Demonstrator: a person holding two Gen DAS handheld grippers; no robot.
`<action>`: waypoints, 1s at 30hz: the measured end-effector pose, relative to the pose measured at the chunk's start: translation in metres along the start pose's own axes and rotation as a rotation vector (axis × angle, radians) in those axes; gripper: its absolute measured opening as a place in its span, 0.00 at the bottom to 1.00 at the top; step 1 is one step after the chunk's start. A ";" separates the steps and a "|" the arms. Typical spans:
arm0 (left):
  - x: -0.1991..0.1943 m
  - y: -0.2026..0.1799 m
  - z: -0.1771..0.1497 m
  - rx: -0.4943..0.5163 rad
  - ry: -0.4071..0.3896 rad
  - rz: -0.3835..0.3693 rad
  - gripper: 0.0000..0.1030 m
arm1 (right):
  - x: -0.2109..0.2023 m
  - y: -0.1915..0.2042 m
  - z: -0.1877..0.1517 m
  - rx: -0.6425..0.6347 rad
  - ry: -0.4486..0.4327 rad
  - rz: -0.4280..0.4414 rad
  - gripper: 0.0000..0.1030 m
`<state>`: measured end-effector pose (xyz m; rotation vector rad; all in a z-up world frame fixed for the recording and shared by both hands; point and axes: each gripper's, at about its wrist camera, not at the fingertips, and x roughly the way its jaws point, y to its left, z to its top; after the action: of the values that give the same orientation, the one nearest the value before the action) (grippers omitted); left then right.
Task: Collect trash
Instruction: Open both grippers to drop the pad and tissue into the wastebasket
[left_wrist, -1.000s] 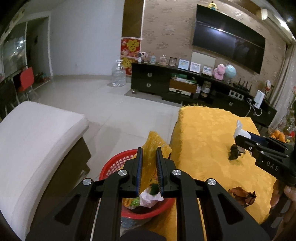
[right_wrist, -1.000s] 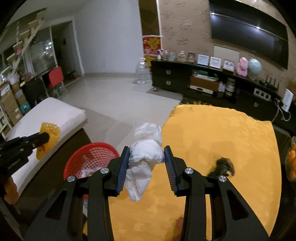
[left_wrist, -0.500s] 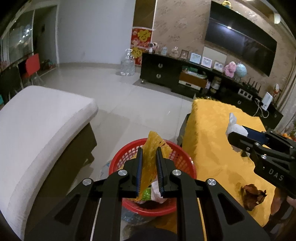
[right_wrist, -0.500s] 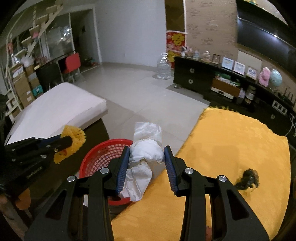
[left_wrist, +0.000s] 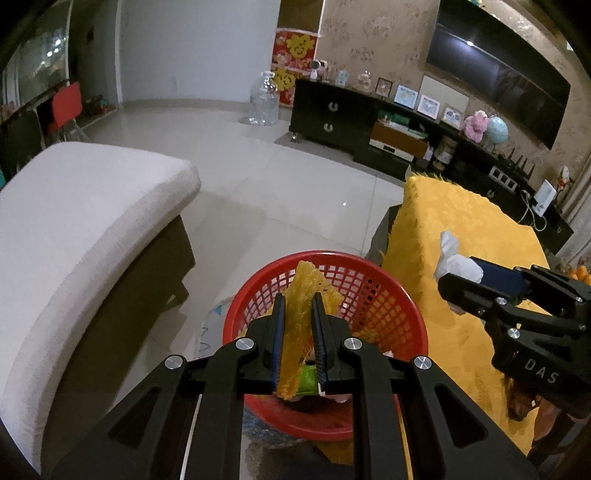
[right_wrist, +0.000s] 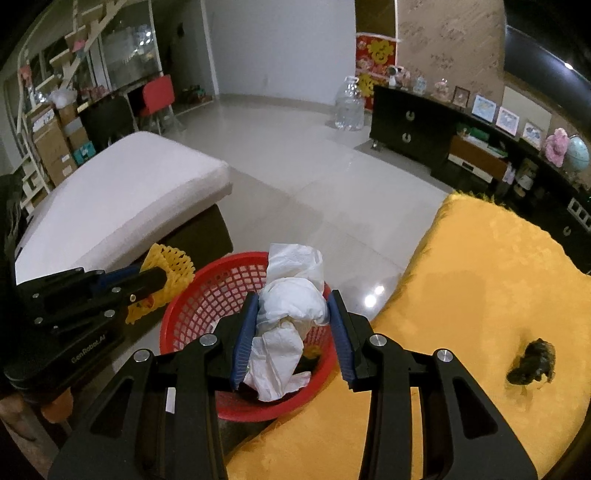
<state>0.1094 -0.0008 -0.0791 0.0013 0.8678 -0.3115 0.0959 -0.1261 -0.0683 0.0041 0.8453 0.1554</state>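
From the left wrist, the left gripper (left_wrist: 298, 325) pinches a yellow foam net (left_wrist: 301, 314) right over the red basket (left_wrist: 373, 291), which sits on the floor just left of the yellow table (left_wrist: 461, 229) (some green scrap already lies inside). From the right wrist, the right gripper (right_wrist: 291, 332) squeezes a white tissue wad (right_wrist: 291, 306) above the basket's near right rim, and a dark peel (right_wrist: 533, 362) rests on the table, far right.

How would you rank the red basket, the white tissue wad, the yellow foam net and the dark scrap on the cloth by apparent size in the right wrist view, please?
1. Red basket.
2. White tissue wad, though it is nearest the camera, which enlarges it.
3. Yellow foam net, partly hidden.
4. Dark scrap.
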 end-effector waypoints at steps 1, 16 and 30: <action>0.004 0.000 0.000 -0.003 0.009 -0.007 0.13 | 0.004 0.000 -0.001 -0.001 0.006 0.002 0.37; 0.024 0.000 -0.004 0.020 0.057 -0.004 0.29 | 0.038 0.000 -0.004 0.015 0.085 0.049 0.42; -0.003 -0.001 -0.002 0.040 -0.013 0.047 0.66 | 0.014 -0.011 -0.014 0.036 0.046 0.023 0.48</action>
<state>0.1052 -0.0008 -0.0780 0.0567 0.8471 -0.2850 0.0963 -0.1360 -0.0890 0.0443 0.8936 0.1623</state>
